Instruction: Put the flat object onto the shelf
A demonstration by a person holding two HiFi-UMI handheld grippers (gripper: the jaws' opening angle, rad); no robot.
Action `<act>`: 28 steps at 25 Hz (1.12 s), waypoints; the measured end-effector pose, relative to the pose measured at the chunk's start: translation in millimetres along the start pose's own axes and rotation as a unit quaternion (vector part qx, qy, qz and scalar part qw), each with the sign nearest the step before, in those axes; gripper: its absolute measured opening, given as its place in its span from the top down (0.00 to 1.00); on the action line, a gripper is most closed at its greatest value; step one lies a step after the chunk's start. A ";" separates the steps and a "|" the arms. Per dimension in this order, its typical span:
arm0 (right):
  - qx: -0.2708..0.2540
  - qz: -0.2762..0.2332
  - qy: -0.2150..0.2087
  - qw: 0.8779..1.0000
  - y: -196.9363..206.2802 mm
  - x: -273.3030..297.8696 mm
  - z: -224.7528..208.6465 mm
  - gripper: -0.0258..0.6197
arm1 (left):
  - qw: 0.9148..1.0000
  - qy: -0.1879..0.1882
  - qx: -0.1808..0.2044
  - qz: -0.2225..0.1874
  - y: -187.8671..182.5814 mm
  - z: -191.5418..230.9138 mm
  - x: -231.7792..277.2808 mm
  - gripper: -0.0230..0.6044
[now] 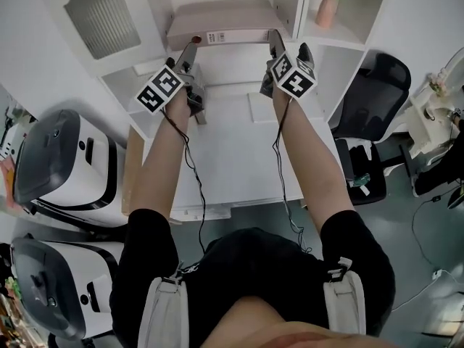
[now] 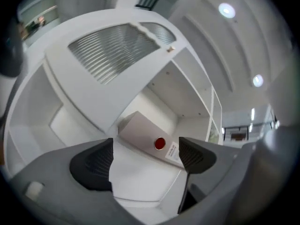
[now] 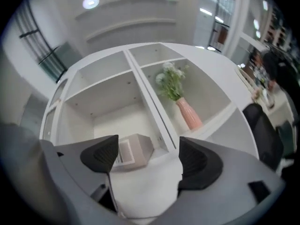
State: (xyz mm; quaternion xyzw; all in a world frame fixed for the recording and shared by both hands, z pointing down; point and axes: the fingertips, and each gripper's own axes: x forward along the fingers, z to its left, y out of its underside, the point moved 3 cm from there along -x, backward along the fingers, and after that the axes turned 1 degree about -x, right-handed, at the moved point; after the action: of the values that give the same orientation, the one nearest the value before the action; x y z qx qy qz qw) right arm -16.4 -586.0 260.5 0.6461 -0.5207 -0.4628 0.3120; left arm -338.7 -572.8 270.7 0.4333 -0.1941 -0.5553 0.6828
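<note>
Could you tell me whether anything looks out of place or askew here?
Nothing stands out. The box lies flat and square in the shelf, the vase stands upright in the next compartment, and the left claw and right claw are open and empty.

Black shirt (image 1: 254, 263), 2 pale harness straps (image 1: 163, 312), black cables (image 1: 202, 209) — black-and-white marker cubes (image 1: 159, 90), dark ribbed fingers (image 2: 92, 165)

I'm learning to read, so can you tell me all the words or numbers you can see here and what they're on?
White label on the flat box: print too small and blurred to read.
Red dot beside that label: no writing on it.
Left marker cube and right marker cube: black-and-white patterns only, no words.
</note>
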 end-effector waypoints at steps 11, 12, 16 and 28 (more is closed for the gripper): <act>-0.144 -0.033 -0.116 0.982 23.6 -107.4 41.6 0.96 | 0.956 0.035 0.292 0.005 59.7 -43.7 -88.4 0.94; -0.140 -0.031 -0.125 0.982 26.2 -117.9 42.9 0.96 | 0.953 0.032 0.300 0.005 65.3 -46.7 -96.9 0.94; -0.140 -0.009 -0.140 0.980 43.2 -157.0 36.4 0.96 | 0.949 0.022 0.315 0.011 89.6 -57.4 -131.2 0.94; -0.153 0.084 -0.138 0.975 110.9 -244.3 -13.0 0.96 | 0.950 -0.043 0.299 0.076 171.3 -42.1 -216.3 0.94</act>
State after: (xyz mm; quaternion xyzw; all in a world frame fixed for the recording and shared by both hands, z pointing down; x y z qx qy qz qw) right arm -54.1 -381.2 430.3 0.4740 -0.5343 -0.5939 0.3703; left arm -272.8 -355.2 432.5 0.5774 -0.4126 -0.4360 0.5534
